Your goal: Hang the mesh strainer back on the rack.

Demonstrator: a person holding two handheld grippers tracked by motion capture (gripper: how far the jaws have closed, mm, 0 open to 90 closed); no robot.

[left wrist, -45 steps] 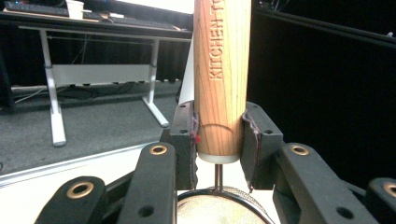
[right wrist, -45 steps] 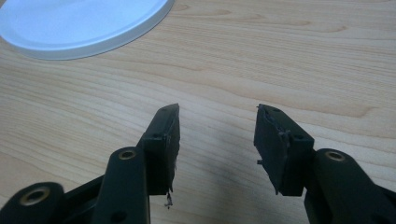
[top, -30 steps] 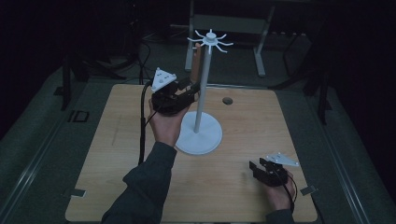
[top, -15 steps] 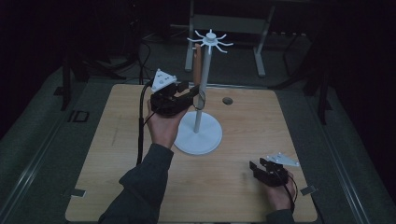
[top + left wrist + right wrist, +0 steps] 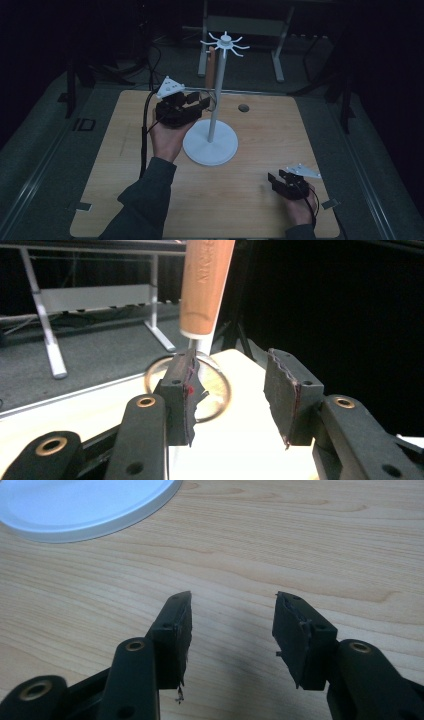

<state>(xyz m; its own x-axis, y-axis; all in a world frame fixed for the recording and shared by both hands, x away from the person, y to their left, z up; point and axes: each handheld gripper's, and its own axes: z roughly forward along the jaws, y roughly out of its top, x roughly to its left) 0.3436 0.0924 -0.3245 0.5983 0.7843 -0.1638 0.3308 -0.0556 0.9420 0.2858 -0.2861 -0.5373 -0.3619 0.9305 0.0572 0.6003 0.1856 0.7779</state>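
My left gripper [image 5: 200, 104] is up off the table beside the pole of the white hanging stand [image 5: 216, 100], and its jaws are spread with nothing pinched between them; in the left gripper view the gap between the two pads is bare tabletop, and the left-hand pad [image 5: 183, 390] sits just in front of the metal neck of a wooden-handled utensil [image 5: 205, 285]; I cannot tell whether that pad touches the neck or only overlaps it; the utensil hangs upright from one of the stand's top hooks, handle upward, and the wire loop at its lower end [image 5: 220, 390] curves behind my pad, close above the wooden table [image 5: 260, 150]; in the high view the brown handle [image 5: 212, 67] hangs just left of the pole, above and slightly beyond my gripper; my right gripper [image 5: 280, 182] lies low at the near right of the table, well apart from the stand, with its jaws spread over bare wood and holding nothing; the stand's round white base [image 5: 85, 505] shows at the far left in the right gripper view
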